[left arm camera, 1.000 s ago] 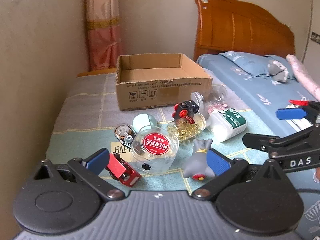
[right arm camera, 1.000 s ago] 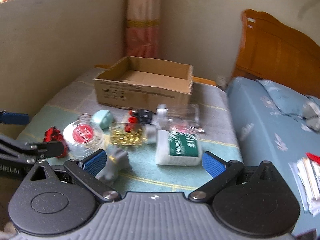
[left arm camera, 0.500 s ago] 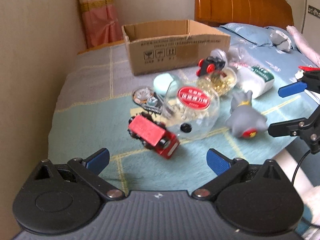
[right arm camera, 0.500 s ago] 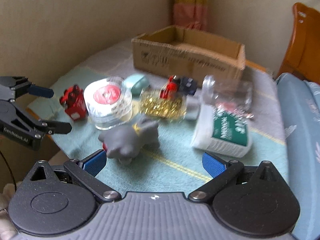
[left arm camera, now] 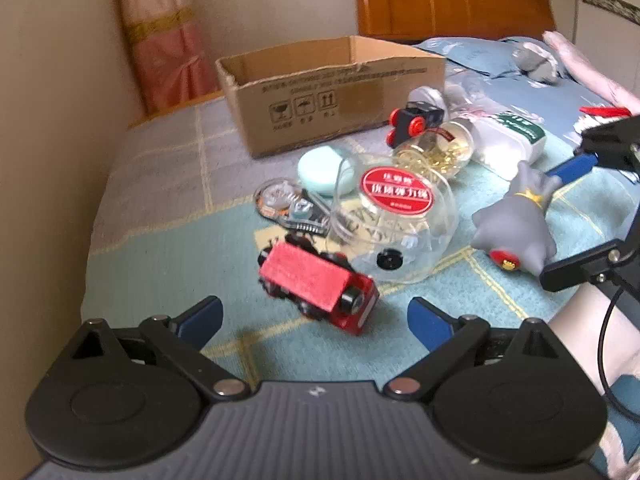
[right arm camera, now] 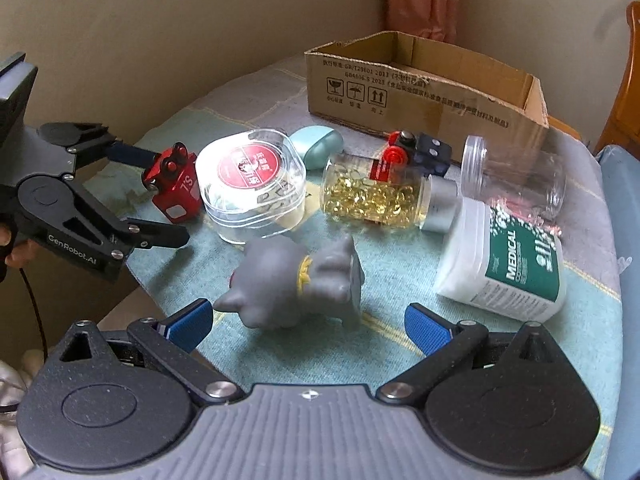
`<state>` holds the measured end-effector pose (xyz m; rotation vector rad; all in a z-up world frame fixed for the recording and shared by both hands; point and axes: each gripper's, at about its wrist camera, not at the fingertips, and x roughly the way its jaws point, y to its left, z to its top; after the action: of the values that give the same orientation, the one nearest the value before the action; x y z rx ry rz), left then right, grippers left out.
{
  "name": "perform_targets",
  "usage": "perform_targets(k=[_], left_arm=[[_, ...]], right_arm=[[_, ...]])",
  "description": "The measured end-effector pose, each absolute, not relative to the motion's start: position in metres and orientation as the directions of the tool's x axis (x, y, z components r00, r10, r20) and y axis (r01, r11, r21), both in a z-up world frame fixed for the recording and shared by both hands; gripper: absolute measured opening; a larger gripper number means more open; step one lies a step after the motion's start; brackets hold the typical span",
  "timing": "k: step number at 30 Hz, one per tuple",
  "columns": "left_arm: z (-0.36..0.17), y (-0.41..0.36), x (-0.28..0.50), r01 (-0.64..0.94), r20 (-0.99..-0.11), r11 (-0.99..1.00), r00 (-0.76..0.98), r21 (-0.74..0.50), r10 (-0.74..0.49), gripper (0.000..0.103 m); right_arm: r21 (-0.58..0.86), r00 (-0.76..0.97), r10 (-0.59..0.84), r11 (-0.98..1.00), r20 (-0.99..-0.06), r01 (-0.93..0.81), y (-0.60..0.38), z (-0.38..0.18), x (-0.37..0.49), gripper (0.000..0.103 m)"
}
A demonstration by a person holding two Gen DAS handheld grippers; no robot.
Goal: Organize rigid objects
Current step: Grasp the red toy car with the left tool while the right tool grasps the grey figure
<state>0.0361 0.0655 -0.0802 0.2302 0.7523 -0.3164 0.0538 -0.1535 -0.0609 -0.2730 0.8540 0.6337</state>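
Jar (right arm camera: 380, 200) of yellow capsules, sideways

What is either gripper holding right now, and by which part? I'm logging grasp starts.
Nothing is held. The left gripper is open in front of the red toy truck; the right gripper is open around the grey cat figure, not closed on it.

Left gripper (left arm camera: 314, 320) spread wide over a red toy truck (left arm camera: 318, 282) on a checked cloth (left arm camera: 168, 248).

The truck lies askew just ahead of the blue fingertips (left arm camera: 200, 316), touching neither. Beyond it sits a clear round box with a red label (left arm camera: 394, 224), with a pale blue case (left arm camera: 324, 170) and a small clear dispenser (left arm camera: 290, 208) just beside it. A grey toy figure (left arm camera: 516, 226) lies to the right, between the open fingers of the right gripper (left arm camera: 576, 216). Farther back: a jar of yellow capsules (left arm camera: 440, 152), a red-wheeled toy (left arm camera: 414, 122), a white tub (left arm camera: 508, 144) and an open cardboard box (left arm camera: 332, 94).
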Motion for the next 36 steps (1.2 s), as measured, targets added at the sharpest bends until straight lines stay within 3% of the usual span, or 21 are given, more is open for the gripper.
perform_targets(k=[2, 4, 8, 13, 17, 20, 36], left_arm=[[-0.079, 0.064, 0.037, 0.384, -0.692, 0.916, 0.692, 0.114, -0.204, 0.095], [-0.08, 0.063, 0.039, 0.41, -0.695, 0.903, 0.686, 0.127, -0.214, 0.083], [-0.083, 0.066, 0.045, 0.423, -0.697, 0.901, 0.675, 0.096, -0.243, 0.08], [-0.083, 0.068, 0.047, 0.457, -0.692, 0.887, 0.662, 0.068, -0.289, 0.069], [-0.081, 0.069, 0.047, 0.466, -0.689, 0.883, 0.66, 0.063, -0.3, 0.061], [-0.08, 0.072, 0.049, 0.467, -0.693, 0.883, 0.652, 0.048, -0.307, 0.06], [-0.064, 0.078, 0.052, 0.413, -0.714, 0.91, 0.651, 0.048, -0.258, 0.06]], right_arm=[[0.016, 0.494, 0.405, 0.785, -0.769, -0.62, -0.152, -0.059, 0.054, 0.103], [0.026, 0.491, 0.413, 0.784, -0.767, -0.62, -0.151, -0.059, 0.054, 0.103], [0.026, 0.494, 0.415, 0.785, -0.764, -0.619, -0.146, -0.06, 0.057, 0.103], [0.004, 0.51, 0.403, 0.788, -0.76, -0.616, -0.139, -0.063, 0.065, 0.102], [-0.016, 0.517, 0.39, 0.787, -0.763, -0.617, -0.136, -0.063, 0.069, 0.085], [-0.029, 0.517, 0.376, 0.788, -0.769, -0.615, -0.133, -0.064, 0.068, 0.078], [-0.038, 0.536, 0.368, 0.798, -0.76, -0.602, -0.141, -0.045, 0.069, 0.077]])
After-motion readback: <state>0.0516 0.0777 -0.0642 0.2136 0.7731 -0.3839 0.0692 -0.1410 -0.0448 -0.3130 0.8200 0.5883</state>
